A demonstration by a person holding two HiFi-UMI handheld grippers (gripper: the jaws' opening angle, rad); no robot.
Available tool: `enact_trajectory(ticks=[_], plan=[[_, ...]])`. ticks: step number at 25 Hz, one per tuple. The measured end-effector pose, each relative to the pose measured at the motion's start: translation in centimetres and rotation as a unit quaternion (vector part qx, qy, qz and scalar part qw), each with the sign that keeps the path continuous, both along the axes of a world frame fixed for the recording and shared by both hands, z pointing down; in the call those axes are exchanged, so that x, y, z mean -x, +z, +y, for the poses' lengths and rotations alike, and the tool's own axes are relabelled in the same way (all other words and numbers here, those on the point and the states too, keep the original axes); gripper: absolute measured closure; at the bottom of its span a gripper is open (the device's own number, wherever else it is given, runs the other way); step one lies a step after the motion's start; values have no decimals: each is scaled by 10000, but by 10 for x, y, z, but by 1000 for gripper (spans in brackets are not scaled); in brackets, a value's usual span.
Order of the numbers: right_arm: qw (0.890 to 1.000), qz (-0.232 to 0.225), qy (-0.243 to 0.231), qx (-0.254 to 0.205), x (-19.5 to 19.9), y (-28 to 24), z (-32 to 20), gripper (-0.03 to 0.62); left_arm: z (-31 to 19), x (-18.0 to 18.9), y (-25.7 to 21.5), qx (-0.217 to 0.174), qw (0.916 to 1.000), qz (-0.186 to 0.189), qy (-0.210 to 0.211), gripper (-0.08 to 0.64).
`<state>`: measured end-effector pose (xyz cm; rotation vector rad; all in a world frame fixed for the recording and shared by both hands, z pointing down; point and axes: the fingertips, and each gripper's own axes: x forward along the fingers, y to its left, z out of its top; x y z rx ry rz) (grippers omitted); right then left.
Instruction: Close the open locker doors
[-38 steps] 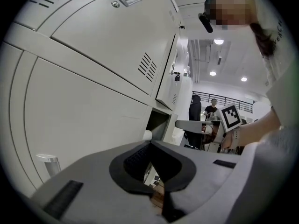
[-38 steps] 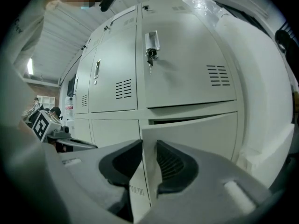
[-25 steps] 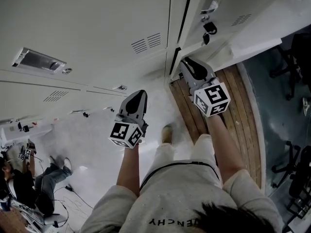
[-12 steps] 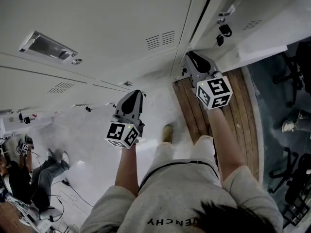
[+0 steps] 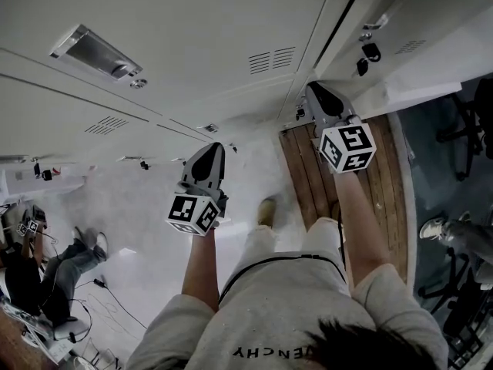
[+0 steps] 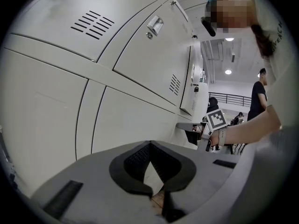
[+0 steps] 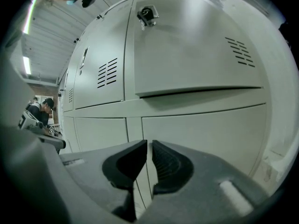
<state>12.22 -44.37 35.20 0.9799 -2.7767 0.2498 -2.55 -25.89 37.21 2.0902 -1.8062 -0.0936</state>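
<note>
Before pale grey metal lockers (image 5: 192, 21), the grey left gripper (image 5: 211, 149), jaws closed and empty, hangs well left of the one ajar locker door (image 5: 420, 66); the second, the right gripper (image 5: 314, 89), its empty jaws closing, sits just beside that door's lower corner.

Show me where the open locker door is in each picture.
Head view: the open door is at the upper right, swung out.
Left gripper view: right of centre, small and far off.
Right gripper view: it fills the upper middle, ajar.
Shared landmark: the door's lock.
</note>
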Motion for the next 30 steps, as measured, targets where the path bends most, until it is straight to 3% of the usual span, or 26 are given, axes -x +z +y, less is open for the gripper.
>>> enact_trajectory(ticks=[7, 30], plan=[[9999, 38, -70, -108, -8, -5, 12, 592, 11, 6, -9, -99, 9998, -69, -137, 563], [9961, -254, -629, -560, -35, -59, 103, 592, 71, 36, -72, -605, 9942, -584, -674, 563]])
